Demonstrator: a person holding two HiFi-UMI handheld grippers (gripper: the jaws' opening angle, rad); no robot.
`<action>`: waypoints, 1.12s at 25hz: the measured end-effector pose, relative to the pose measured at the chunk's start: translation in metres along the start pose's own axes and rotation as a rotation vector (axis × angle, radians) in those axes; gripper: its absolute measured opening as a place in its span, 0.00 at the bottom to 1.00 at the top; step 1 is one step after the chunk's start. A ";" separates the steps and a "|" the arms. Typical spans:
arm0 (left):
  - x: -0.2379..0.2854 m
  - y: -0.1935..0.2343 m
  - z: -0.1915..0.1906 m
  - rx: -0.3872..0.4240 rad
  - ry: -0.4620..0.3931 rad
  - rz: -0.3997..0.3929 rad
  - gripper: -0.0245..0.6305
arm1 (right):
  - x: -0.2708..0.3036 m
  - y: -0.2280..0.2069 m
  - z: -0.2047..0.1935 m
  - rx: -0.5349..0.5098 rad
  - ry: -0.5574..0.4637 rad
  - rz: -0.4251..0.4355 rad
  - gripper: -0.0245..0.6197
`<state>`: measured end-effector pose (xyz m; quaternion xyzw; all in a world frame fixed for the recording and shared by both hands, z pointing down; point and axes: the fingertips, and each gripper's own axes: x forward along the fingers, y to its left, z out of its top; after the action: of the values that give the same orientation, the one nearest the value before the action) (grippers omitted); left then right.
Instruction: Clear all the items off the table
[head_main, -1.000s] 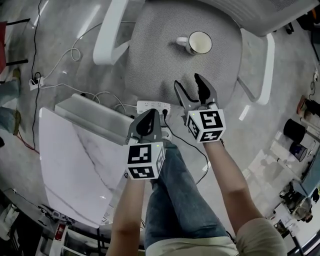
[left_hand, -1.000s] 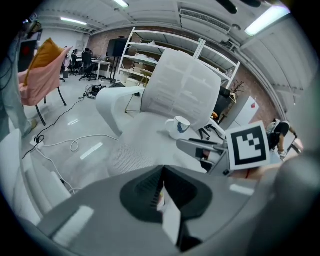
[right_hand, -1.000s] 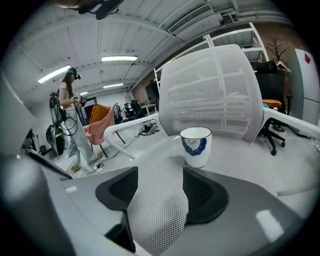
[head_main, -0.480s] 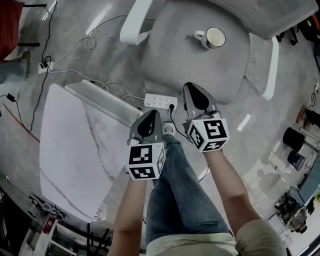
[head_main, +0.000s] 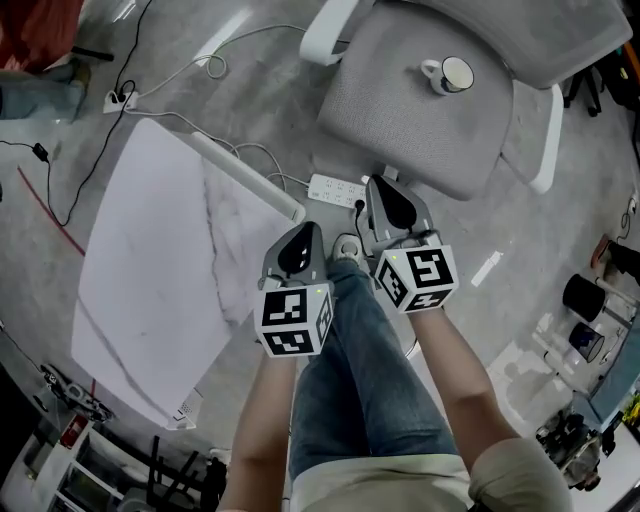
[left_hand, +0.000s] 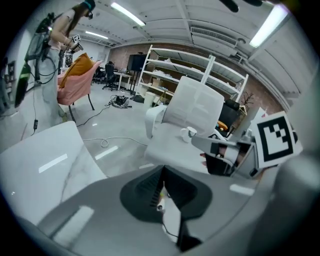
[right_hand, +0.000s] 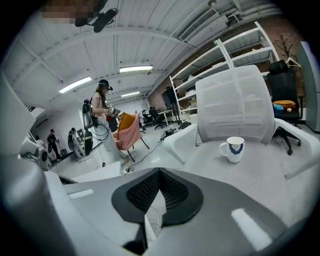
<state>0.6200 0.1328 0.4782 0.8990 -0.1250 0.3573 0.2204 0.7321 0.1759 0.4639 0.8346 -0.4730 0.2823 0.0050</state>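
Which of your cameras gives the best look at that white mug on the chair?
The right gripper view: the mug is closest there, side-on, handle and blue mark clear, on the chair seat. The head view shows it small from above; the left gripper view, tiny and distant.

A grey office chair (head_main: 420, 110) with white armrests stands at 1 o'clock on the concrete floor (head_main: 560, 230), with a white power strip (head_main: 335, 188) lying just beside its seat's near edge. A looped white cable (head_main: 215, 65) trails at 11 o'clock, and white shelving (left_hand: 172, 65) lines the far brick wall.
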 end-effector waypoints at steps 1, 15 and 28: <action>-0.009 0.004 -0.002 -0.007 -0.007 0.010 0.05 | -0.004 0.010 0.000 -0.005 0.000 0.013 0.04; -0.141 0.038 -0.043 -0.103 -0.091 0.121 0.05 | -0.077 0.163 -0.004 -0.111 0.008 0.230 0.04; -0.261 0.056 -0.067 -0.185 -0.181 0.201 0.05 | -0.170 0.280 0.009 -0.208 0.036 0.388 0.04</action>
<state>0.3728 0.1341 0.3572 0.8864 -0.2660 0.2818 0.2533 0.4477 0.1526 0.3029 0.7176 -0.6513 0.2425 0.0453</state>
